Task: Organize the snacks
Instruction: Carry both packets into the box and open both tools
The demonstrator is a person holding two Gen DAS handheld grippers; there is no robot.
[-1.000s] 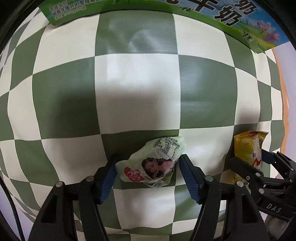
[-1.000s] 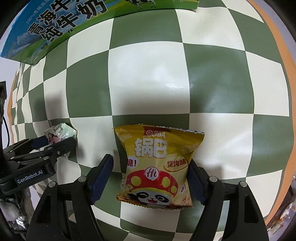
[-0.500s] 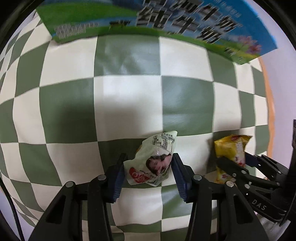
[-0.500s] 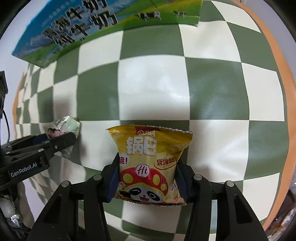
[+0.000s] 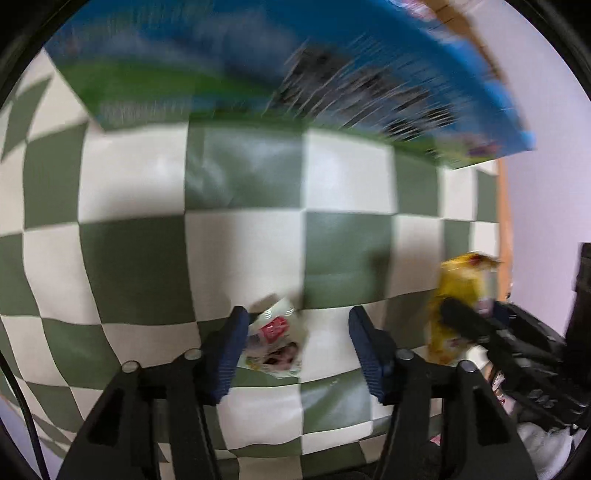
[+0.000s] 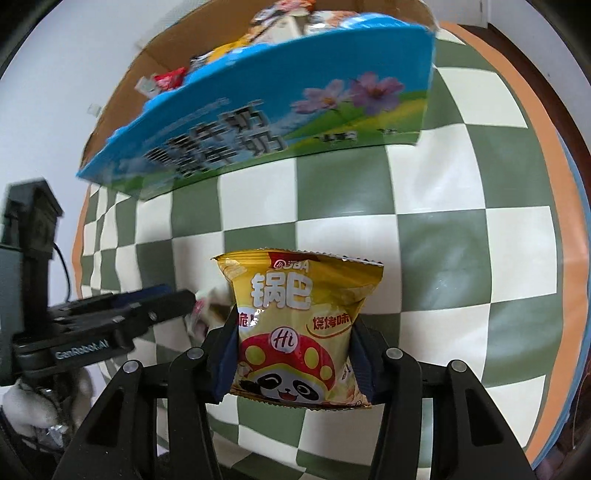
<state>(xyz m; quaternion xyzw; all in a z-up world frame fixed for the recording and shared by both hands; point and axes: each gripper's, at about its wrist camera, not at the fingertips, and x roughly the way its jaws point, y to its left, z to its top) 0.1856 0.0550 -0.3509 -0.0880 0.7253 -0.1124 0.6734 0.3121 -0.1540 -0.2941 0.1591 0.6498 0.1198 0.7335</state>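
Note:
My right gripper (image 6: 293, 332) is shut on a yellow snack bag (image 6: 306, 295) with a panda print and holds it above the checkered cloth (image 6: 443, 240). In the blurred left wrist view, a small white packet (image 5: 277, 343) hangs between the jaws of my left gripper (image 5: 298, 325). The jaws are opening. The packet leans on the left finger (image 5: 231, 347), with a clear gap to the right one. From the right wrist view, the left gripper (image 6: 173, 299) sits just left of the bag with the white packet (image 6: 207, 306) at its tip. The yellow bag (image 5: 458, 291) also shows at the right of the left view.
A blue and green milk carton box (image 6: 258, 122) stands at the far side, its top open, with several snacks (image 6: 280, 22) inside. The same box (image 5: 295, 74) fills the top of the left view. An orange table edge (image 6: 554, 184) borders the cloth on the right.
Both grippers closed on their snacks and rose from the cloth, bringing the box into view. The left jaws then spread again, away from the white packet. The yellow bag stays clamped.

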